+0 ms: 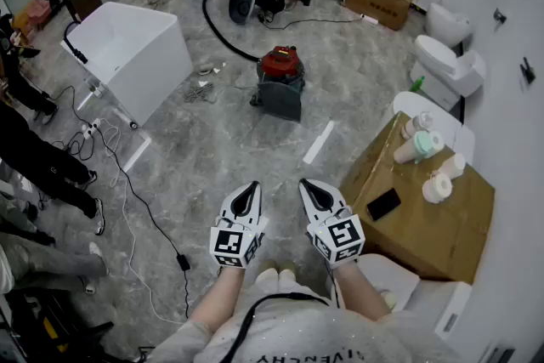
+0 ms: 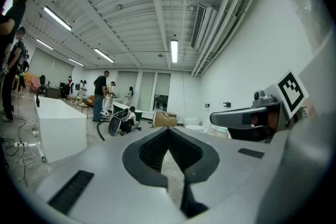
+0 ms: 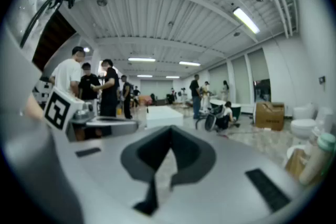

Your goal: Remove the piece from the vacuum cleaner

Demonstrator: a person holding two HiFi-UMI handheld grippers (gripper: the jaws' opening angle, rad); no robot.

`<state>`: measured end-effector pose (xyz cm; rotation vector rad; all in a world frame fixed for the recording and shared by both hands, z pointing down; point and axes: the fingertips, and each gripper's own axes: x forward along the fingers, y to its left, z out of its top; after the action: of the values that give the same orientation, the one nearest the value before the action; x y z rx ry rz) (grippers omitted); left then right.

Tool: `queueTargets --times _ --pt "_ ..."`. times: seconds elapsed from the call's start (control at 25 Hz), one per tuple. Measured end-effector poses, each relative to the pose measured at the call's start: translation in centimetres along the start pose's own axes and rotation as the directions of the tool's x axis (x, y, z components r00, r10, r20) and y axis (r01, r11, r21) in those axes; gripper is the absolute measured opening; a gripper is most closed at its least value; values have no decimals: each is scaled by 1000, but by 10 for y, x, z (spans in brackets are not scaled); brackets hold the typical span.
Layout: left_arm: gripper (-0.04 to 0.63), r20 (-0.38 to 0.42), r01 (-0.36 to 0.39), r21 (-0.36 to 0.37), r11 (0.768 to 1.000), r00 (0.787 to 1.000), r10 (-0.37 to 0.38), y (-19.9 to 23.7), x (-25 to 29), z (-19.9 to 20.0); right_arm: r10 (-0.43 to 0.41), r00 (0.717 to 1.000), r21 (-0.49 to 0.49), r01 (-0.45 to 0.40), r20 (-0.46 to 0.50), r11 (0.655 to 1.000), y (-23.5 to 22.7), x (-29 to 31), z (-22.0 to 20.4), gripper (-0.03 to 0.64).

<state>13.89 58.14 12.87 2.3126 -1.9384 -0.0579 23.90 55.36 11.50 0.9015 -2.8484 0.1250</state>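
Right now both tools are held low and close to the person's body, well short of the red-and-dark-grey canister vacuum cleaner, which stands untouched on the grey marbled floor straight ahead of them. The left gripper, white with a marker cube at its base, points towards the vacuum cleaner. Its own view shows the dark-padded jaws pressed together with nothing between them. The right gripper sits just beside it, aimed the same way, and its jaws are likewise closed on nothing. Neither tool is anywhere near the vacuum cleaner.

A thick black hose curves away from the vacuum cleaner's far left side along the floor. Which part of the machine comes off cannot be made out from this far back.

Left of the vacuum cleaner stands a white rectangular bathtub, and a thin black cable trails over the floor on the near-left side. To the near right of the vacuum cleaner is a large brown cardboard box with a flat black phone lying on top. To the right of the vacuum cleaner, a white ceramic toilet stands against the wall.
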Motion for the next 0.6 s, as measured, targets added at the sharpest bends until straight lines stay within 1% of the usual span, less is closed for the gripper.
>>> queueTargets --times 0.2,0.48,0.6 --pt "21 -3 -5 1 1000 1000 5 -1 1 -2 -4 1000 0 4 -6 1000 -3 -2 -3 14" --pt "21 2 -15 21 1000 1000 15 4 7 1 -30 999 7 30 -17 1000 -18 -3 -12 14" --pt "21 13 -18 40 999 1000 17 8 10 3 -34 999 2 34 -17 999 -22 -1 -14 14"
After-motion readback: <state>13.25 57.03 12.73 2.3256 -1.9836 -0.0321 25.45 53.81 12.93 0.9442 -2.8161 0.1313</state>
